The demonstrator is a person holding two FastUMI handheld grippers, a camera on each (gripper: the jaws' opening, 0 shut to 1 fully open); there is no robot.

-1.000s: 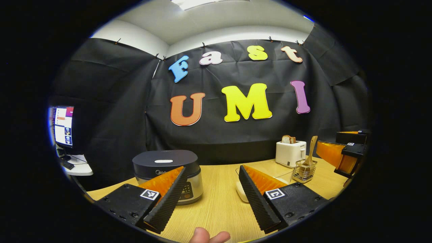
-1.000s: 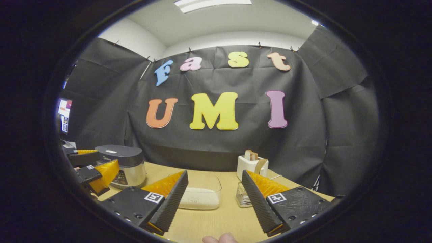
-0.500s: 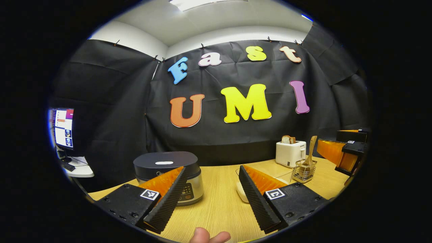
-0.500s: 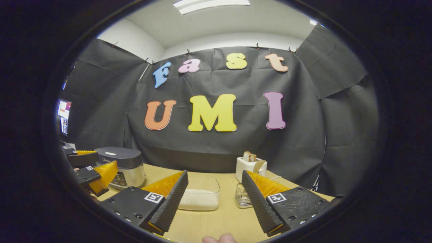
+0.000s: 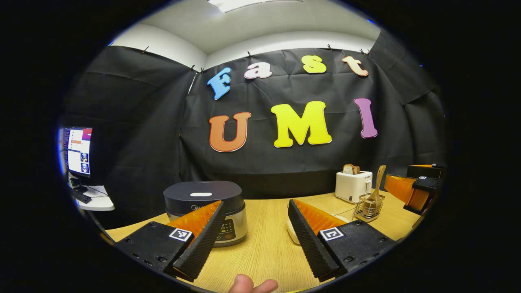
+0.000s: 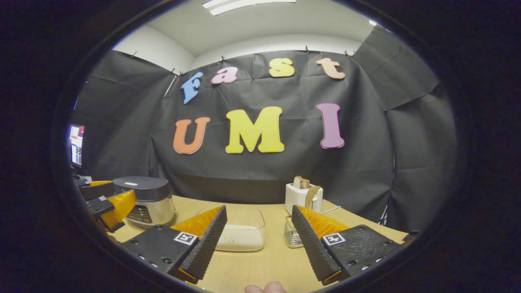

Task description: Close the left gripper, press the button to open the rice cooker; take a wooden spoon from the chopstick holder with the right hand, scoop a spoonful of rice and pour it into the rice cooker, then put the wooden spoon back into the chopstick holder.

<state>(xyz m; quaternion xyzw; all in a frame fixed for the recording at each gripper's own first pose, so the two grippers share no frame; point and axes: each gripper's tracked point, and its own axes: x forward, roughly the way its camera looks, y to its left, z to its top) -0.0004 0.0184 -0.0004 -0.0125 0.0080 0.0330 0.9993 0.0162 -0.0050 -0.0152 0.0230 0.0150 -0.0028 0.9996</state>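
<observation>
The rice cooker (image 5: 205, 203) has a dark closed lid with a white button on top and a silver body; it stands on the wooden table (image 5: 264, 248) behind my left finger. My left gripper (image 5: 252, 244) is open, held above the table in front of the cooker. A wooden spoon (image 5: 376, 185) stands upright in the wire chopstick holder (image 5: 368, 207) at the right. A clear container of rice (image 6: 240, 236) sits ahead of my right gripper (image 6: 256, 248), which is open and empty. The chopstick holder (image 6: 292, 236) is partly hidden behind my right finger.
A white toaster (image 5: 352, 185) holding bread stands at the back right, beside the holder. A monitor (image 5: 77, 150) and a small white desk are off the table's left side. The black cloth wall closes the back. A fingertip (image 5: 252, 285) shows at the bottom edge.
Both views have shifted slightly; the cooker and toaster sit a little to the right in the left gripper view. Both grippers remain open and nothing was grasped.
</observation>
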